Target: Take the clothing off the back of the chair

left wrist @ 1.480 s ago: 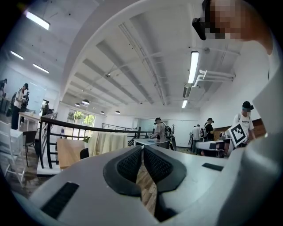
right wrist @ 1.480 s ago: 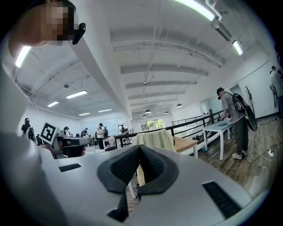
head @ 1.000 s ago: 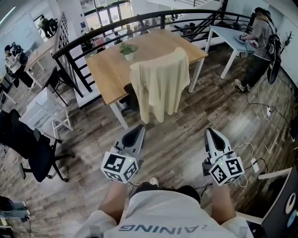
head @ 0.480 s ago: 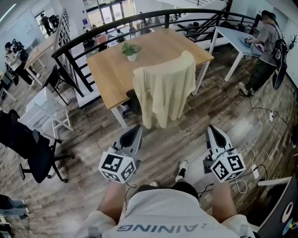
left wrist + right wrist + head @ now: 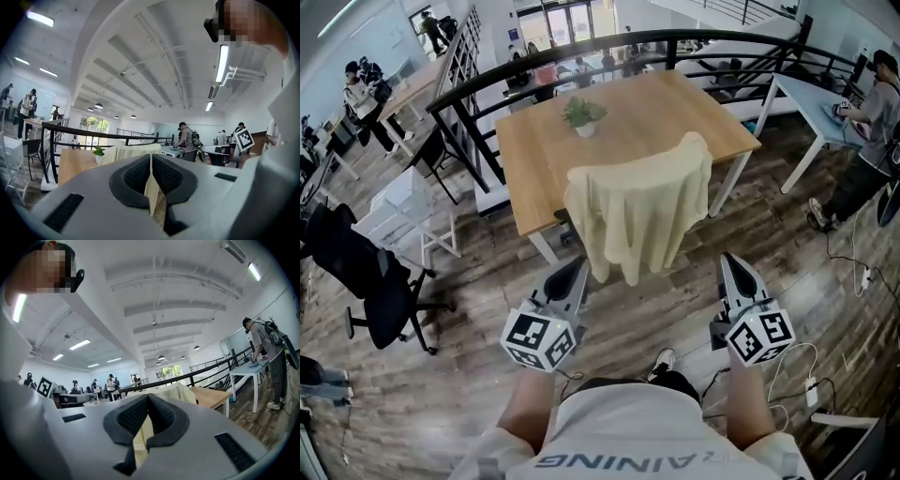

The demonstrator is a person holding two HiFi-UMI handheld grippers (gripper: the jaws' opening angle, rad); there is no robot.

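Note:
A cream garment [image 5: 642,211] hangs over the back of a chair pushed in at a wooden table [image 5: 534,155]; the cloth hides nearly all of the chair. My left gripper [image 5: 577,264] is shut and empty, just short of the garment's lower left hem. My right gripper [image 5: 728,259] is shut and empty too, to the right of the garment and apart from it. In the left gripper view the garment [image 5: 133,151] shows over the closed left gripper [image 5: 150,158]. The right gripper view shows the garment [image 5: 174,391] beyond the closed right gripper [image 5: 146,397].
A potted plant [image 5: 583,114] stands on the table. A black railing [image 5: 581,52] curves behind it. A black office chair [image 5: 366,281] and white furniture [image 5: 412,211] stand at left, a white desk [image 5: 811,103] with a person [image 5: 877,122] at right. Cables [image 5: 802,370] lie on the floor.
Both grippers have moved forward toward the chair, staying shut. The garment and table now sit closer and lower in the head view.

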